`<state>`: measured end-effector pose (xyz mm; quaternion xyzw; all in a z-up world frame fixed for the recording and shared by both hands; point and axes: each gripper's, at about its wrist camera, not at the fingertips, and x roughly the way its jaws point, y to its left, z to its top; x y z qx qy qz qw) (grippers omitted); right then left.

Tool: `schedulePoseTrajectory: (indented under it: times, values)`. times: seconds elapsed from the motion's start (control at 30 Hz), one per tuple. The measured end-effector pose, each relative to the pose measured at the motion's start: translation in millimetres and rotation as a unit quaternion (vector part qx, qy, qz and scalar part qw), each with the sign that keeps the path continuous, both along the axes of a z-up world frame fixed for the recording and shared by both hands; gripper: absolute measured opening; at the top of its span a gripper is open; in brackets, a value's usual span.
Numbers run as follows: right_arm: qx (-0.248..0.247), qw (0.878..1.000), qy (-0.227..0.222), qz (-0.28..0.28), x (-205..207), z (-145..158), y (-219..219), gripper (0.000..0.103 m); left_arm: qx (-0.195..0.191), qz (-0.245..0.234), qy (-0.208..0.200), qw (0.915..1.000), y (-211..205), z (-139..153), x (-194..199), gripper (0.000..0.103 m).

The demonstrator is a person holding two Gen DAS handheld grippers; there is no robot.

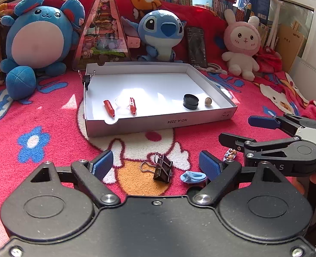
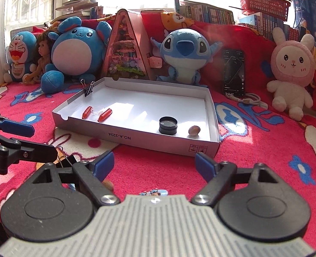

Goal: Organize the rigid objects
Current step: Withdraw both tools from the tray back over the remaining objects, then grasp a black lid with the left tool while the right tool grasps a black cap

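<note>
On the red patterned blanket (image 1: 57,115) sits a shallow white box lid (image 1: 158,122), serving as the collecting tray. Going left to right along it: a small binder clip (image 1: 86,79) is clamped on its left wall near the far corner; two red capsule-shaped pieces (image 1: 109,108) lie by the near-left corner with a clear disc (image 1: 121,102) between them; toward the near-right corner stand a black round case (image 1: 191,101) and, just beside it, a small pebble-like bead (image 1: 208,101). In front of the tray's near edge, still loose on the blanket, lie a black binder clip (image 1: 163,168), a pale blue clip (image 1: 193,176) just to its right, and a small cartoon charm (image 1: 230,154) beyond that. The left gripper (image 1: 157,165) hovers low over the black binder clip with its jaws spread wide, holding nothing. The right gripper (image 2: 154,163) is likewise wide open and empty, near the charm. The sorting looks partly done; the likely step is picking up the binder clip, which calls for lowering, closing across its body, then carrying it over the tray's near wall.
</note>
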<state>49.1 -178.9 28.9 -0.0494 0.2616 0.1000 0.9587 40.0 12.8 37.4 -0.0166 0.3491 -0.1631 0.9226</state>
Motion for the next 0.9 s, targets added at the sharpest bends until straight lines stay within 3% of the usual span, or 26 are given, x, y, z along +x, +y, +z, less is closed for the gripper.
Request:
schedulePoseTrajectory:
  times: [0.43, 0.6, 0.8, 0.9]
  values:
    - [-0.008, 1.0, 0.014, 0.0, -15.3, -16.2, 0.1, 0.09, -0.004, -0.014, 0.029, 0.9995, 0.4, -15.4, -19.0, 0.086]
    - [-0.015, 1.0, 0.02, 0.007, -20.1, -20.3, 0.7, 0.09, -0.022, -0.025, 0.043, 0.9985, 1.6, -20.1, -23.1, 0.078]
    - [-0.016, 0.999, 0.021, 0.02, -28.0, -22.4, 2.7, 0.089, -0.011, -0.036, 0.045, 0.9983, -3.7, -23.7, -31.1, 0.067]
    - [-0.024, 0.999, 0.023, 0.032, -30.9, -23.7, 5.7, 0.086, -0.003, -0.042, 0.046, 0.9981, -7.0, -25.8, -34.4, 0.056]
